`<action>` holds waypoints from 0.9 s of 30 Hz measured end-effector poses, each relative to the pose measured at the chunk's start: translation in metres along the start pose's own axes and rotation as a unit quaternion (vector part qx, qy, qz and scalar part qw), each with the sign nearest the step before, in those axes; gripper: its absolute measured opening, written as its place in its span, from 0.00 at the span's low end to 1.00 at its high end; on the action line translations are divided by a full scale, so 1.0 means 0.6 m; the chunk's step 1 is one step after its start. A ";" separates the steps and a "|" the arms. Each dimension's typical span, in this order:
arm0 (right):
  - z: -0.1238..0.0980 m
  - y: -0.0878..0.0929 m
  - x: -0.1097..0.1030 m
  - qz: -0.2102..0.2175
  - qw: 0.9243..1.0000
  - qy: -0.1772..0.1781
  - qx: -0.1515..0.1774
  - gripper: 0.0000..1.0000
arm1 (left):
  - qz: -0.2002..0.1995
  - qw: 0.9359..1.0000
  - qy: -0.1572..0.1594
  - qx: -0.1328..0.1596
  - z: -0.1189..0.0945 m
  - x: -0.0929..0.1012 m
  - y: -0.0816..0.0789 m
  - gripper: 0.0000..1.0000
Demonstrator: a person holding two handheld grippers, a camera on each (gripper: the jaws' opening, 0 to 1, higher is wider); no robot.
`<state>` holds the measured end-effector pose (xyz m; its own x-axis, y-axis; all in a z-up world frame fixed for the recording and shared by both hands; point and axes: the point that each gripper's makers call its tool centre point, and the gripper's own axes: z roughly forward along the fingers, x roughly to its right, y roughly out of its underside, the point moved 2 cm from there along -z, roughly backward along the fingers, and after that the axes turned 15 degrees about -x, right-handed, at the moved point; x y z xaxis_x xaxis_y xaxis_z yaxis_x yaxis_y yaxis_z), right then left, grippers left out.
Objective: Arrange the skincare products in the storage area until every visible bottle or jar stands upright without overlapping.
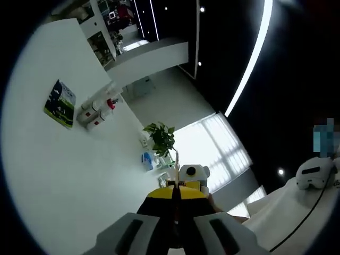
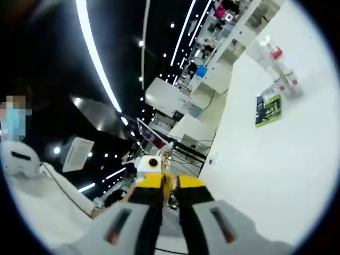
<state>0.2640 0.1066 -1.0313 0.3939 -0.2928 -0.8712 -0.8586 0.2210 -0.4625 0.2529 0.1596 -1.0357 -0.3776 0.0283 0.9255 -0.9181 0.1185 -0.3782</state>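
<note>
In the left gripper view the left gripper (image 1: 176, 194) has its fingers (image 1: 159, 199) pressed together with nothing between them, raised off the white worktop (image 1: 64, 175) and aimed past its far end toward a bright window (image 1: 212, 146). On the worktop a green box (image 1: 59, 103) is the landmark. Just beside it, on the side nearer the shelves (image 1: 103, 32), stand three clear bottles (image 1: 97, 111) in a tight cluster, upright on the worktop; one has a red cap, and whether they touch each other I cannot tell. Well away from the box, toward the worktop's far end, a potted plant (image 1: 161, 139) stands with a small blue item (image 1: 147, 160) beside it. A white device (image 1: 314, 172) lies on white cloth at the view's edge.

In the right gripper view the right gripper (image 2: 165, 186) also has its fingers (image 2: 183, 188) closed on nothing, held up off the worktop (image 2: 265, 175). The green box (image 2: 269, 109) lies well ahead of it, and the bottles (image 2: 279, 66) stand just beyond the box, one red-topped. Ceiling light strips (image 2: 95, 58) run overhead.
</note>
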 end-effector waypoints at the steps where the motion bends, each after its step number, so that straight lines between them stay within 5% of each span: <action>1: -0.001 0.004 -0.007 -0.004 1.000 -0.015 -0.012 0.01 | -0.002 1.000 0.001 -0.004 0.003 0.000 0.002 0.00; 3: -0.004 0.003 0.002 -0.026 1.000 0.008 -0.015 0.00 | -0.009 1.000 0.002 -0.006 0.007 -0.004 0.001 0.00; 18: -0.002 -0.020 0.047 -0.009 0.999 0.032 -0.015 0.04 | -0.050 0.998 0.001 -0.031 -0.001 -0.050 -0.010 0.00; 21: -0.001 -0.033 0.065 0.004 0.999 0.053 -0.009 0.16 | -0.075 0.997 -0.003 -0.006 -0.018 -0.069 -0.034 0.00; 27: -0.023 -0.054 0.085 0.012 0.997 0.076 -0.005 0.16 | -0.092 0.995 -0.042 0.013 -0.060 -0.125 -0.098 0.00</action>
<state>0.3070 0.0716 -1.0584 0.3199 -0.4251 -0.8467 -0.8706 0.2206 -0.4397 0.3394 0.1863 -1.0819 -0.2098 -0.0755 0.9748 -0.9752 0.0885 -0.2030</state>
